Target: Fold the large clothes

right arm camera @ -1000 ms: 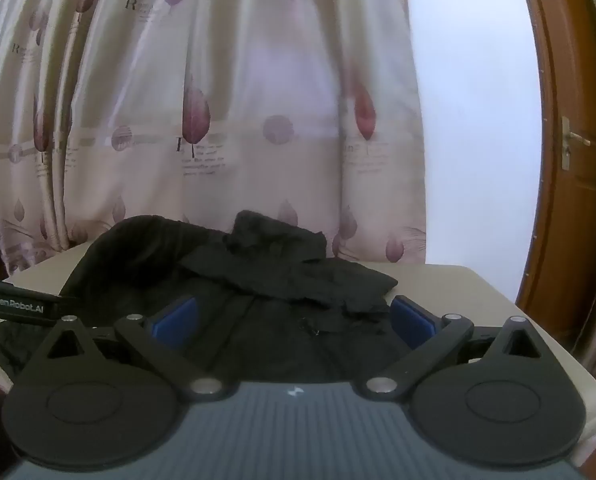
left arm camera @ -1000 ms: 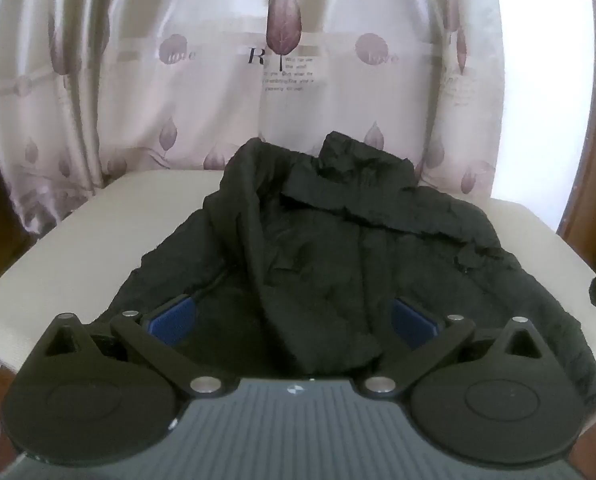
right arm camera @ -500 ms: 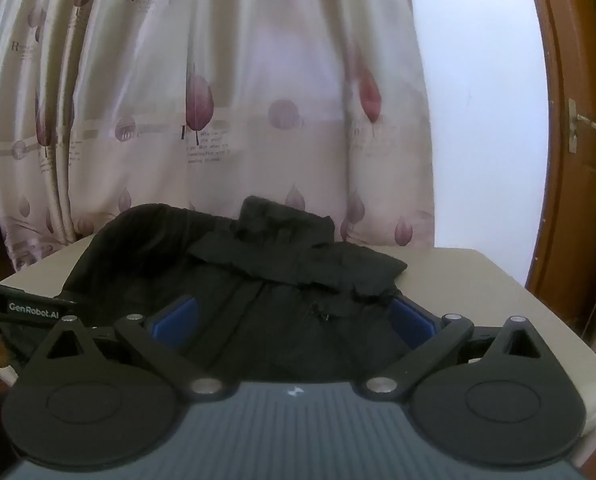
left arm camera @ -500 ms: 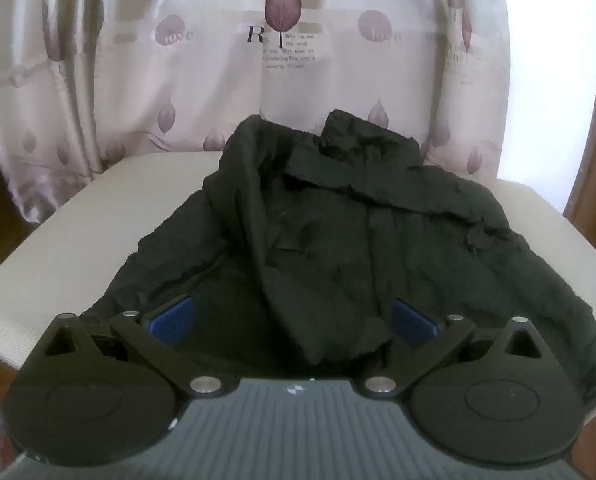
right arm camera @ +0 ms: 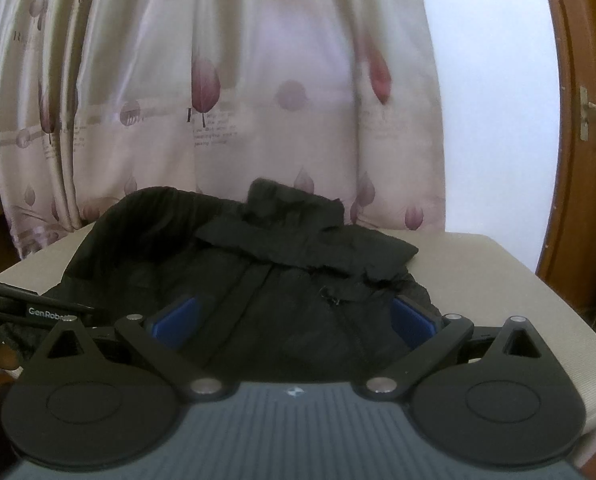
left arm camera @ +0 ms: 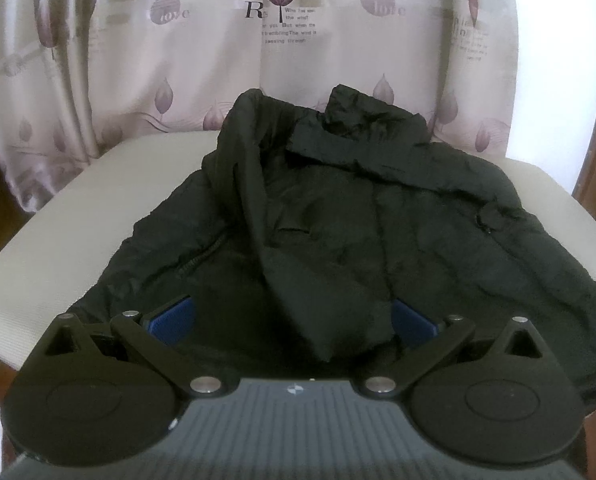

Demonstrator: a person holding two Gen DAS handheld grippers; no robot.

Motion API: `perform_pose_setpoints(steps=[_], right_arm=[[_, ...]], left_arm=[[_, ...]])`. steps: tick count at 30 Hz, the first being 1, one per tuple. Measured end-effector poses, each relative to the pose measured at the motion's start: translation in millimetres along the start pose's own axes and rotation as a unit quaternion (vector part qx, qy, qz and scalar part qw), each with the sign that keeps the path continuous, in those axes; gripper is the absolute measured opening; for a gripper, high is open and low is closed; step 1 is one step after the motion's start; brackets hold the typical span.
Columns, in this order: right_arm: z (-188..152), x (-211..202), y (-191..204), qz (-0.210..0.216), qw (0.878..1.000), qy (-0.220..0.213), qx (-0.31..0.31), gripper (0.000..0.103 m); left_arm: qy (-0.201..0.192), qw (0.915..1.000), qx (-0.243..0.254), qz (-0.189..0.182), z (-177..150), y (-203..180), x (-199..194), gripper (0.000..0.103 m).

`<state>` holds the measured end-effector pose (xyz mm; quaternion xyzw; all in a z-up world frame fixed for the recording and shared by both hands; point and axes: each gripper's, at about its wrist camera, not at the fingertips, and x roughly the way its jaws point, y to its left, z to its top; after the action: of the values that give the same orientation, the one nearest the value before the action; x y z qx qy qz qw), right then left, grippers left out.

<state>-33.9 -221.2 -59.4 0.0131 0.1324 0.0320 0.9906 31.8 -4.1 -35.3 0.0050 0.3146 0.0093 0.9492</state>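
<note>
A large black jacket (left arm camera: 357,216) lies spread and rumpled on a beige table (left arm camera: 70,216), collar at the far side, one sleeve folded across its front. My left gripper (left arm camera: 292,320) is open and empty, its blue pads (left arm camera: 174,318) wide apart just over the jacket's near hem. In the right wrist view the same jacket (right arm camera: 282,272) lies ahead. My right gripper (right arm camera: 294,320) is open and empty above its near right part. The left gripper's body (right arm camera: 38,308) shows at the left edge.
A pink curtain (left arm camera: 290,40) with leaf prints hangs right behind the table. A brown wooden door (right arm camera: 581,152) with a handle stands at the right. The table's bare right part (right arm camera: 509,280) lies beside the jacket.
Both grippers have moved forward and slightly lower toward the jacket, which looks larger now. Both stay open. The jacket has not moved.
</note>
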Motion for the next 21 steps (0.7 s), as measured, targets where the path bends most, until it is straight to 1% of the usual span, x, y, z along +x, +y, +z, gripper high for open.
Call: perform_pose_setpoints(steps=[4,10,15,21], right_arm=[[0,3,3,0.0,1.0,0.006,-0.001,0.103],[1,11,4,0.002,1.0,0.02,-0.002,0.103],[2,17,1,0.004,1.0,0.029,0.006,0.103],[1,19,5,0.005,0.999,0.034,-0.003,0.103]], left_arm=[[0.003,1.0,-0.003,-0.004,3,2,4,0.102],[0.011,0.9999,-0.001,-0.009,6,5,11,0.093],[0.019,0.9998,-0.004,-0.009,8,7,16,0.093],[0.021,0.9997,-0.003,-0.008,8,7,19,0.096]])
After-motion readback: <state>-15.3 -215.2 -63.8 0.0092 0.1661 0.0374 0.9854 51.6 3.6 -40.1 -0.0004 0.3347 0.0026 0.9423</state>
